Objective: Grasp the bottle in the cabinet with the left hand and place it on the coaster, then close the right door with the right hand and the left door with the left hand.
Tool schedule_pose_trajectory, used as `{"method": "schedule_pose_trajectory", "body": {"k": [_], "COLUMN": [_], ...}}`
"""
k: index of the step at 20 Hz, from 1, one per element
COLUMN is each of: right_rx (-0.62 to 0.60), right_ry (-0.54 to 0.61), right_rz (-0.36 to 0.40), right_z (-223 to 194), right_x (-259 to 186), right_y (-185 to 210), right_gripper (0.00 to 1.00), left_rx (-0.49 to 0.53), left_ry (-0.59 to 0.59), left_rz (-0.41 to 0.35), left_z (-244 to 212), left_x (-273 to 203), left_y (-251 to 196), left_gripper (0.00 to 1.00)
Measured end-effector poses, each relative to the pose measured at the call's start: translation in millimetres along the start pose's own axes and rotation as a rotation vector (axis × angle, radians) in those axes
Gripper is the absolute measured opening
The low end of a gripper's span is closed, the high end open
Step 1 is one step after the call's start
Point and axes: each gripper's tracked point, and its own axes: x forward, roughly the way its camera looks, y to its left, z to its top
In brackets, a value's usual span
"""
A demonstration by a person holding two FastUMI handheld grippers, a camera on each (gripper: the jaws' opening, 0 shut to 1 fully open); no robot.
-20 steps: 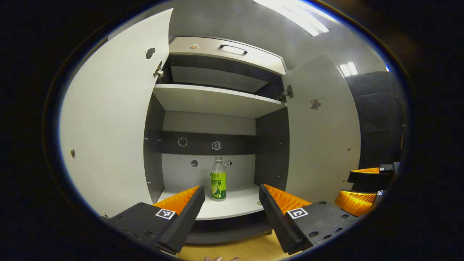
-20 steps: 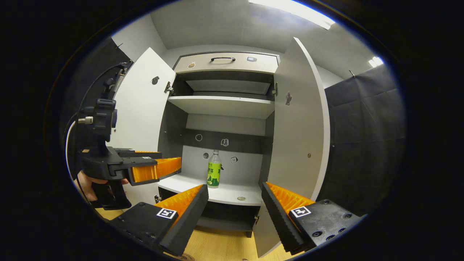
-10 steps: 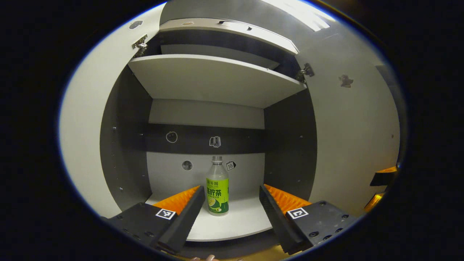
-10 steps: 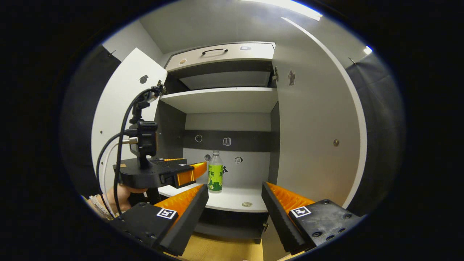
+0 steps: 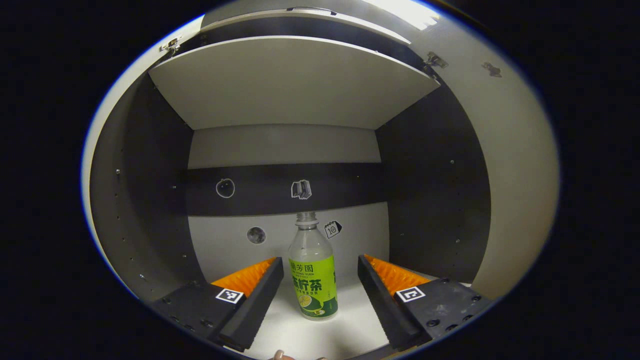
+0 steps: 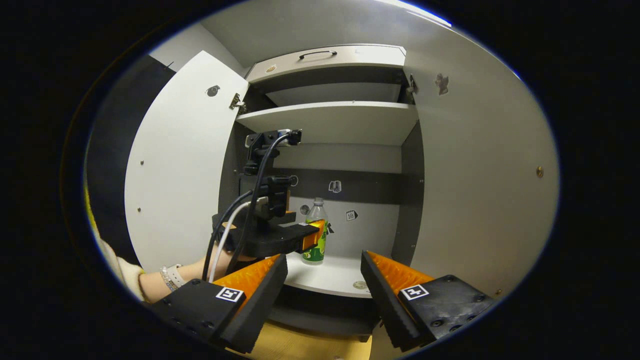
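In the left gripper view, the left gripper [image 5: 320, 280] reached into the cabinet's lower compartment with its 2 fingers spread wide, and the bottle [image 5: 312, 280] stood upright between them, touching neither. The bottle's base rested on the white shelf [image 5: 345, 332], whose front edge was cut off at 6 o'clock, where 2 fingertips of a hand barely poked in. The bottle was clear with a green label bearing Chinese characters, too small to read reliably. On the back panel [image 5: 285, 145], small stickers sat at 10, 12 and 1 o'clock of the bottle cap; the last showed a calendar page with "10". The upper shelf [image 5: 295, 80] spread overhead at 12 o'clock, and the right door [image 5: 520, 165] curved away at 3 o'clock.

In the right gripper view, the right gripper [image 6: 322, 290] hung outside the cabinet, fingers parted and holding nothing. The left gripper [image 6: 312, 237], at 10 o'clock of it, hid the bottle's [image 6: 316, 225] lower left side, so whether it touched the bottle could not be told. A coaster [image 6: 359, 285] lay near the shelf's [image 6: 330, 275] front edge, at 5 o'clock of the bottle. The left door [image 6: 185, 160] stood open at 9 o'clock, the right door [image 6: 480, 175] at 3 o'clock. A drawer with a dark handle [image 6: 318, 53] topped the cabinet, and wood flooring [image 6: 300, 345] showed at 6 o'clock.
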Motion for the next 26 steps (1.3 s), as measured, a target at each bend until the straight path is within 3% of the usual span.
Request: {"method": "schedule_pose_trajectory", "body": {"k": [14, 17, 18, 26], "right_rx": [-0.006, -0.012, -0.012, -0.002], "right_ry": [0.066, 0.081, 0.084, 0.063], "right_rz": [0.020, 0.020, 0.019, -0.001], "right_z": [-28.8, -33.1, -34.0, -24.9], "right_x": [28.8, 31.5, 32.2, 22.4], "right_y": [-8.8, -12.1, -14.0, -20.8], "right_gripper": [0.98, 0.98, 0.98, 0.98], "left_rx": [-0.019, -0.005, -0.018, -0.037], "left_ry": [-0.003, 0.000, -0.002, -0.006], "left_rz": [0.034, 0.030, 0.020, 0.005], "left_z": [-30.9, -33.8, -33.6, -17.4], "left_x": [64.8, 71.2, 69.9, 48.8], "left_y": [15.8, 13.0, 11.1, 9.0], "left_gripper": [0.94, 0.89, 0.80, 0.78]}}
